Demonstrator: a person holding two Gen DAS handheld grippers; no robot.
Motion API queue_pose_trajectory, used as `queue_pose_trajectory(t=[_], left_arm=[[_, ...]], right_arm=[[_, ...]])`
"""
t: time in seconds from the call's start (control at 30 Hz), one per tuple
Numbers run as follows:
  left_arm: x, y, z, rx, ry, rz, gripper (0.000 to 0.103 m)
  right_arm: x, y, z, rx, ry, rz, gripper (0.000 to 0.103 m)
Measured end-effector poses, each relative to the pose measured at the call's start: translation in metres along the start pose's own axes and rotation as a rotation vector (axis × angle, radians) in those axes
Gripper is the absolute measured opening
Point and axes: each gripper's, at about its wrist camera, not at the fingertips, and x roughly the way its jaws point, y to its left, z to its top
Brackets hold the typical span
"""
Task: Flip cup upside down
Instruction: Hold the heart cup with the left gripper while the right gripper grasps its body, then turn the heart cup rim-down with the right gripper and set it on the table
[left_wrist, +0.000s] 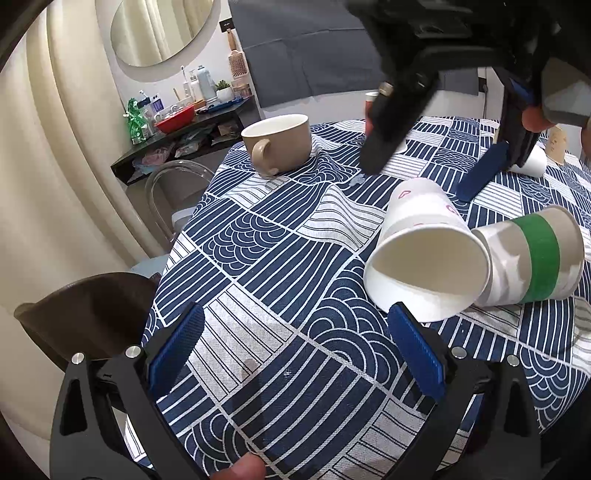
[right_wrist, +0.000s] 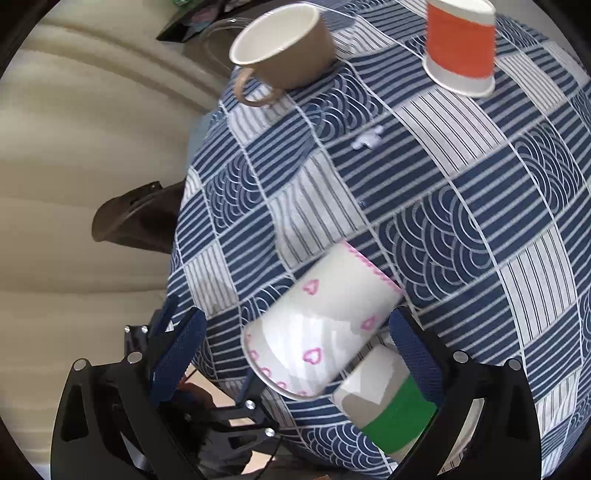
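Observation:
A white paper cup with pink hearts (left_wrist: 424, 251) lies on its side on the blue patterned tablecloth (left_wrist: 280, 240), its mouth toward my left gripper. A green-banded paper cup (left_wrist: 532, 258) lies on its side against it. My left gripper (left_wrist: 295, 354) is open and empty, its right pad (left_wrist: 417, 350) just before the heart cup's rim. My right gripper (left_wrist: 421, 177) hangs open above the table behind the cups. In the right wrist view both the heart cup (right_wrist: 325, 325) and the green cup (right_wrist: 388, 402) lie between the open fingers of the right gripper (right_wrist: 295, 354).
A tan mug (left_wrist: 277, 144) stands upright at the far left of the table. An orange paper cup (right_wrist: 460, 44) stands upside down further back. Another white cup (left_wrist: 532, 158) sits at the far right. A brown chair (left_wrist: 85, 314) and a clear chair (left_wrist: 173, 192) stand beside the table edge.

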Motion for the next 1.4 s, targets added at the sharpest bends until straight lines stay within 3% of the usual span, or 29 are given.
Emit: queue_pose_trajectory(t=[0.2,0.27,0.3,0.73,1.2,1.3,1.4], left_arm=[[0.007,0.0,0.002,0.0,0.003,-0.022,0.097],[0.01,-0.001,0.001,0.008,0.011,-0.026,0.097],[0.011,-0.001,0.0,0.013,0.015,-0.024,0.097],[0.022,-0.005,0.003,0.025,0.036,-0.016,0.097],[0.025,-0.014,0.004,0.04,0.046,-0.021,0.097],[0.027,-0.015,0.005,0.038,0.05,-0.018,0.097],[0.025,-0.016,0.006,0.042,0.048,-0.018,0.097]], right_arm=[[0.023,-0.013,0.01,0.056,0.037,0.018,0.094],[0.028,-0.015,0.012,0.064,0.044,0.03,0.083],[0.029,-0.015,0.013,0.062,0.05,0.036,0.069],[0.011,-0.028,0.02,0.047,-0.036,0.089,0.058],[-0.04,-0.038,0.024,-0.079,-0.433,-0.118,0.058],[-0.043,-0.026,0.011,-0.159,-0.536,-0.204,0.058],[-0.04,-0.015,-0.005,-0.22,-0.584,-0.219,0.058]])
